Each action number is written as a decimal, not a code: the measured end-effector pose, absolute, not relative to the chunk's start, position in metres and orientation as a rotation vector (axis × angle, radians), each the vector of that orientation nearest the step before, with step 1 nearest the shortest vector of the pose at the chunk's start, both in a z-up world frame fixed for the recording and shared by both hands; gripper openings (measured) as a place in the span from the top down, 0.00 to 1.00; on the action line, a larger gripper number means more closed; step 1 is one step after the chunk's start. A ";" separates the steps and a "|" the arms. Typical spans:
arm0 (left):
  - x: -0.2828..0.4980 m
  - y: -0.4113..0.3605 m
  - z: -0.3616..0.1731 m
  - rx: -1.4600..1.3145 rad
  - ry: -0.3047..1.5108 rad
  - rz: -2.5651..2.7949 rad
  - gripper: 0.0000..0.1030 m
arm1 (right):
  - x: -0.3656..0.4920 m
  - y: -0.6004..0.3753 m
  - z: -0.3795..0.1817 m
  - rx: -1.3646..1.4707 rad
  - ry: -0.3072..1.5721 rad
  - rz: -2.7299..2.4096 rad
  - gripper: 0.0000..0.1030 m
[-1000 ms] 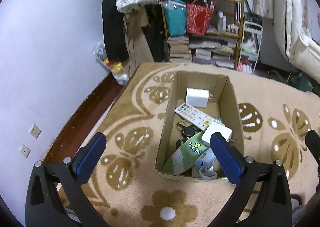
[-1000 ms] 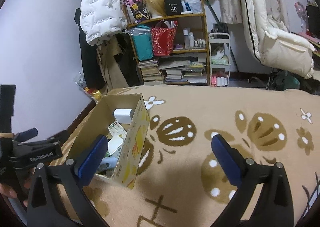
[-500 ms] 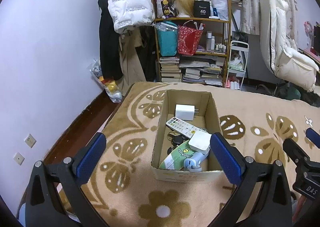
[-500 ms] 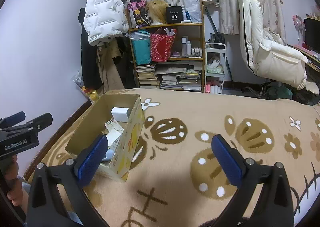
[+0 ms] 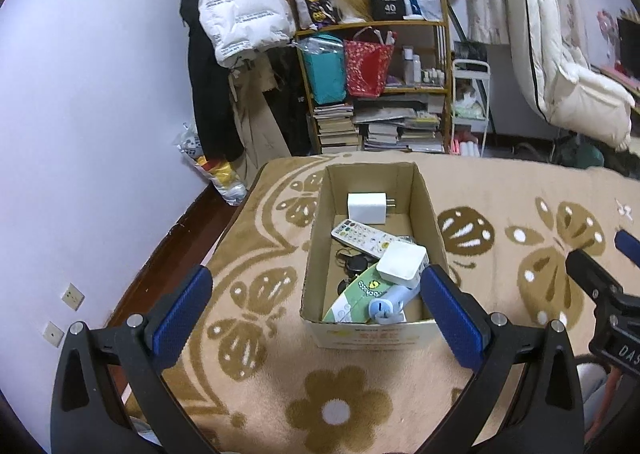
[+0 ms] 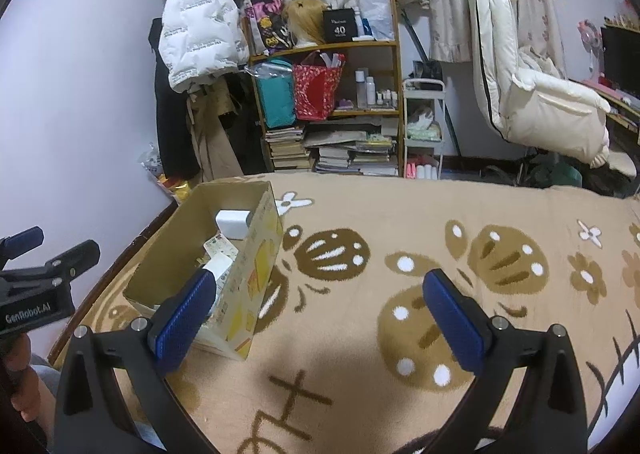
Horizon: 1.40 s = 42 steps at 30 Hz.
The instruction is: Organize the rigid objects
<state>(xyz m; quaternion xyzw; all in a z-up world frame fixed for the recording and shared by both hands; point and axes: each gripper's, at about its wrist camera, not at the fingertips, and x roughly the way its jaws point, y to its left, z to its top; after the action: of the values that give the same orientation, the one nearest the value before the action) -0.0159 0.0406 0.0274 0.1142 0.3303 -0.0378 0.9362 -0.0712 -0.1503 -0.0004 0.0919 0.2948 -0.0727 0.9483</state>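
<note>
An open cardboard box (image 5: 435, 219) (image 6: 262, 254) stands on the tan patterned blanket (image 5: 520, 214). Inside lie a white charger (image 5: 367, 207), a white remote (image 5: 362, 237), a white square device (image 5: 401, 263), a green-and-white packet (image 5: 354, 296), a pale blue gadget (image 5: 387, 306) and dark round items (image 5: 354, 266). My left gripper (image 5: 316, 308) hovers open above the box's near end, holding nothing. My right gripper (image 6: 318, 314) hangs open and empty over the blanket, right of the box.
A wooden shelf (image 5: 400, 86) with bags, books and bottles stands behind the bed, beside hanging coats (image 5: 240, 14). A white padded chair (image 6: 532, 94) is at the right. A wall (image 5: 80, 114) runs along the left, with a bag (image 5: 216, 170) on the floor.
Both grippers have pulled back and risen away from the box, which now looks smaller and farther. Their jaws stayed open. The box's contents have not shifted.
</note>
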 end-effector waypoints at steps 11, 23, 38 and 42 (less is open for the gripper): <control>-0.015 0.038 0.023 0.250 0.693 -0.075 0.00 | -0.062 -0.154 -0.008 0.201 0.614 -0.160 0.00; -0.016 0.033 0.020 0.282 0.694 -0.082 0.00 | -0.061 -0.154 -0.010 0.201 0.615 -0.156 0.00; -0.018 0.030 0.019 0.295 0.698 -0.086 0.00 | -0.061 -0.154 -0.011 0.201 0.615 -0.152 0.00; -0.018 0.030 0.019 0.293 0.702 -0.086 0.00 | -0.060 -0.153 -0.015 0.191 0.613 -0.150 0.00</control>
<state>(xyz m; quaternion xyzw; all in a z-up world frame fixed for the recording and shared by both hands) -0.0180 0.0300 0.0187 0.1431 0.3423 -0.0419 0.9277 -0.0601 -0.1528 -0.0151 0.0940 0.3008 -0.0738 0.9462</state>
